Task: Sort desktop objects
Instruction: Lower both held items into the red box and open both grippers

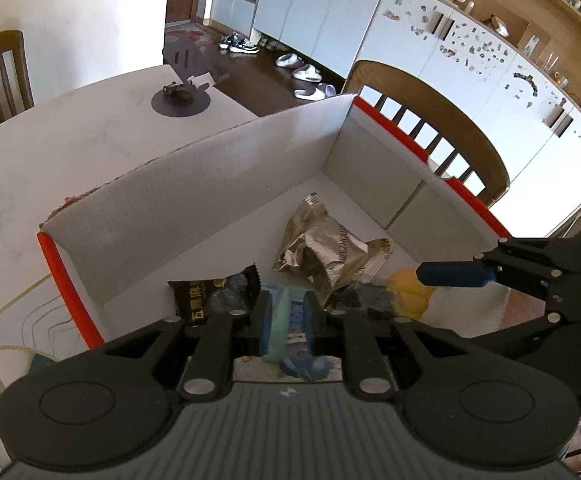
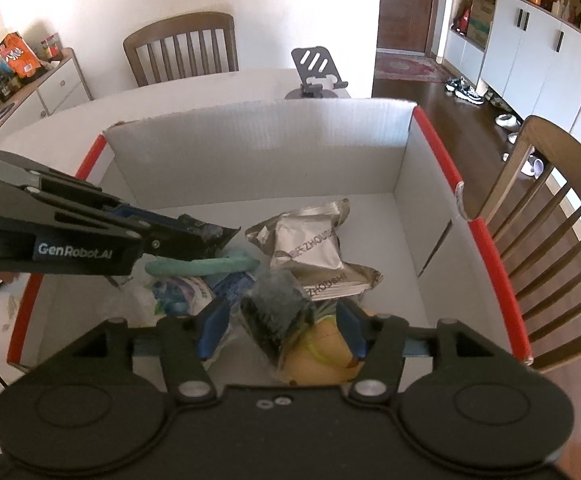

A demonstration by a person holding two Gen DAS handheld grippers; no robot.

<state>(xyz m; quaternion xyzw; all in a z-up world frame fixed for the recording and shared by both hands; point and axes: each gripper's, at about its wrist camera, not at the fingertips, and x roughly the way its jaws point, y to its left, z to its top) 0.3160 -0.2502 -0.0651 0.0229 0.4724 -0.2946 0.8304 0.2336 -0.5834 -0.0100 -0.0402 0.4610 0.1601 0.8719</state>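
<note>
A white cardboard box with red edges [image 1: 194, 200] [image 2: 250, 152] sits on the table and holds several items. Two silver snack packets [image 1: 322, 244] [image 2: 310, 248] lie in its middle, with a yellow toy [image 1: 410, 288] [image 2: 326, 356] and a dark packet [image 2: 278, 312] beside them. My left gripper [image 1: 286, 320] [image 2: 210, 240] is over the box, shut on a teal ring [image 1: 280, 320] [image 2: 198, 266], and a black packet [image 1: 214, 296] lies by it. My right gripper [image 2: 282, 328] [image 1: 450, 274] is open over the dark packet and yellow toy.
A dark phone stand [image 1: 182, 80] [image 2: 316, 72] stands on the table beyond the box. Wooden chairs [image 1: 430, 128] [image 2: 550, 216] sit at the table's right side and far end [image 2: 182, 48]. White cabinets [image 1: 330, 8] line the wall.
</note>
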